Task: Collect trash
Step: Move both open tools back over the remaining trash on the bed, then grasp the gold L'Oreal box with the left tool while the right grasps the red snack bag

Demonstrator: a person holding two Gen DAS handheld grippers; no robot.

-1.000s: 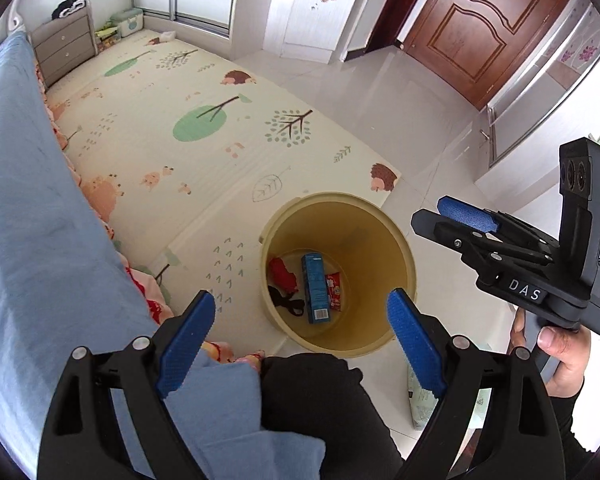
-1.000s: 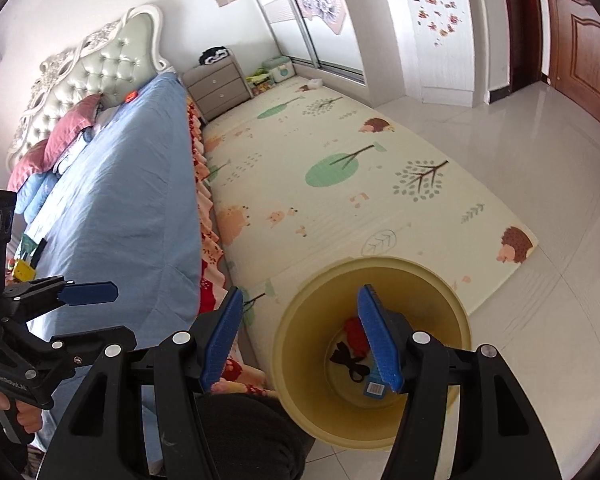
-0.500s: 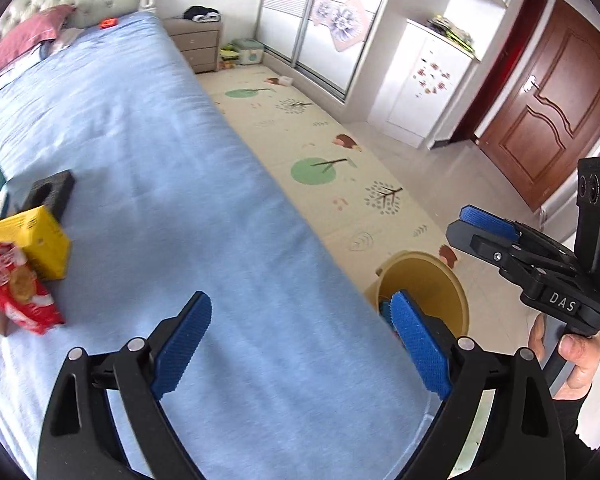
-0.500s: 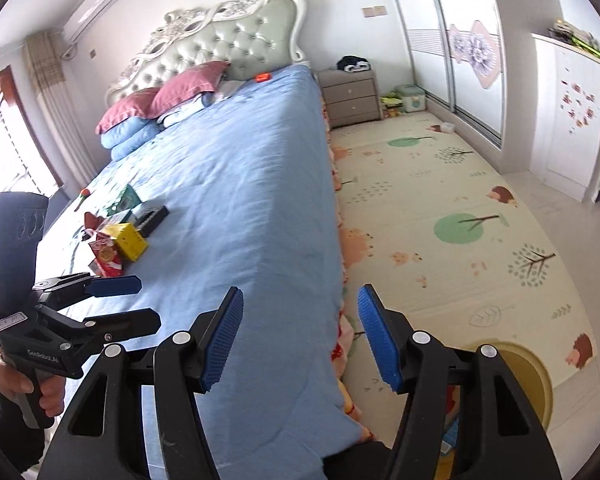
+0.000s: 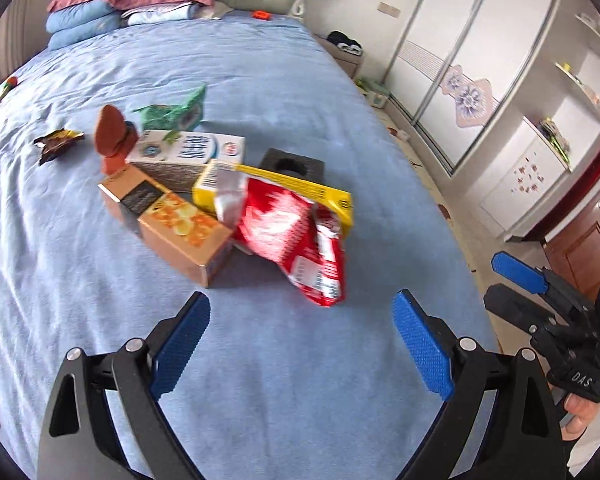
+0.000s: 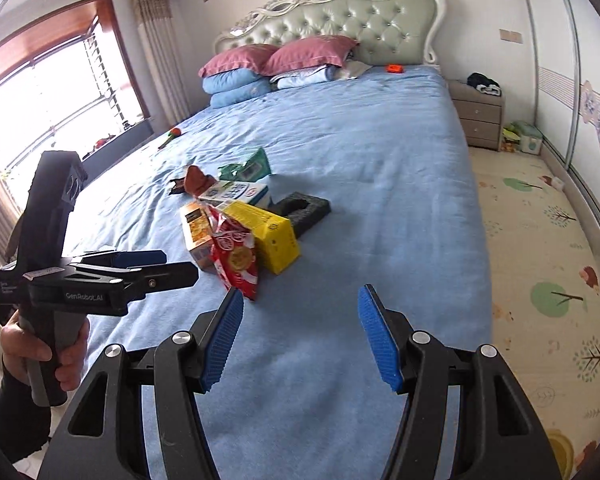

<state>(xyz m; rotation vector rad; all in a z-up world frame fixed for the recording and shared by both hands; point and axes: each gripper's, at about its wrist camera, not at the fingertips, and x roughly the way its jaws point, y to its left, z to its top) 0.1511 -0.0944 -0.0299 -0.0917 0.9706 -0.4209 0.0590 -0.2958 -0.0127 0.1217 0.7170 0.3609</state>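
Trash is lying in a heap on the blue bed (image 5: 284, 92) in the left wrist view, around the middle of the frame toward 11 o'clock. A red bag (image 5: 296, 240) is sitting nearest the left gripper (image 5: 300, 340), leaning on a yellow box (image 5: 284, 186), with an orange box (image 5: 168, 220) just beside it at 9 o'clock. A white carton (image 5: 188, 148) is lying behind them, a black foam block (image 5: 294, 164) beyond the yellow box, a green wrapper (image 5: 172, 112) farther toward 12 o'clock, and a dark wrapper (image 5: 56, 142) apart at 10 o'clock. The left gripper's blue pads are standing wide apart over bare sheet with nothing between them. The right gripper (image 5: 520, 280) is showing at 3 o'clock, held in a hand (image 5: 576, 412); its jaws are parted and holding nothing. In the right wrist view, the same heap is sitting just above the centre toward 11 o'clock, the red bag (image 6: 236, 260) in front, the yellow box (image 6: 268, 236) at its right, the orange box (image 6: 196, 228) at its left, and the foam block (image 6: 306, 208) behind. The right gripper (image 6: 300, 340) is hovering short of the heap, its pads parted and empty. The left gripper (image 6: 156, 266) is reaching in from 9 o'clock, gripped by a hand (image 6: 44, 360). Pillows (image 6: 276, 64) are lying at 12 o'clock, and a play mat (image 6: 540, 272) is covering the floor at 3 o'clock.
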